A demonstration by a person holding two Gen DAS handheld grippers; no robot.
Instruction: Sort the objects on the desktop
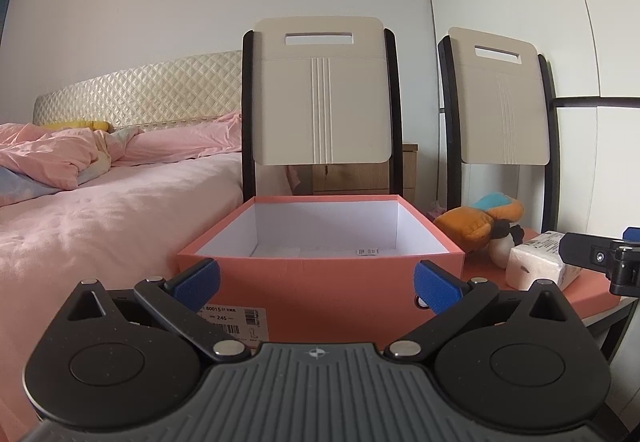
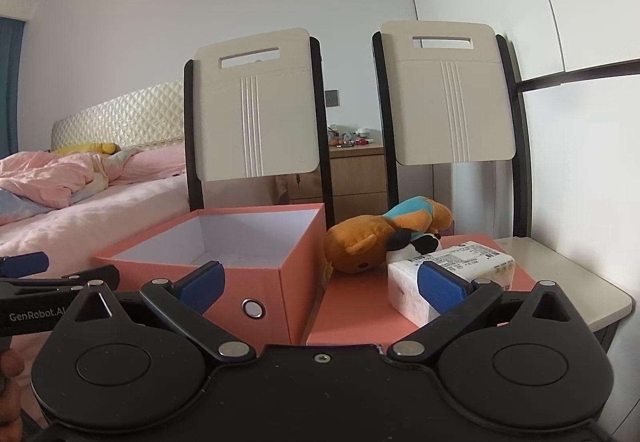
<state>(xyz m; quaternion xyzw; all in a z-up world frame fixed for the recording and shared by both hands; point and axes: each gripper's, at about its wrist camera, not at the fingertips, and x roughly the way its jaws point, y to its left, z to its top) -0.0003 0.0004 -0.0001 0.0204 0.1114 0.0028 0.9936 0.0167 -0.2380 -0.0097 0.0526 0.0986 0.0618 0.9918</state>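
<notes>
An open salmon-pink box (image 1: 320, 274) with a white inside stands right in front of my left gripper (image 1: 318, 284), which is open and empty. The box also shows in the right wrist view (image 2: 224, 262). To its right, on a pink lid (image 2: 352, 306), lie an orange plush toy (image 2: 360, 242), a small black-and-white plush (image 2: 412, 244) and a white tissue pack (image 2: 452, 274). My right gripper (image 2: 322, 284) is open and empty, just short of the tissue pack. The plush toy (image 1: 476, 222) and tissue pack (image 1: 536, 262) also show in the left wrist view.
Two cream chair backs (image 2: 256, 106) (image 2: 448, 90) stand behind the box and toys. A bed with pink bedding (image 1: 100, 202) lies to the left. A wooden nightstand (image 2: 356, 174) with small items is behind. A white surface edge (image 2: 580, 282) is at right.
</notes>
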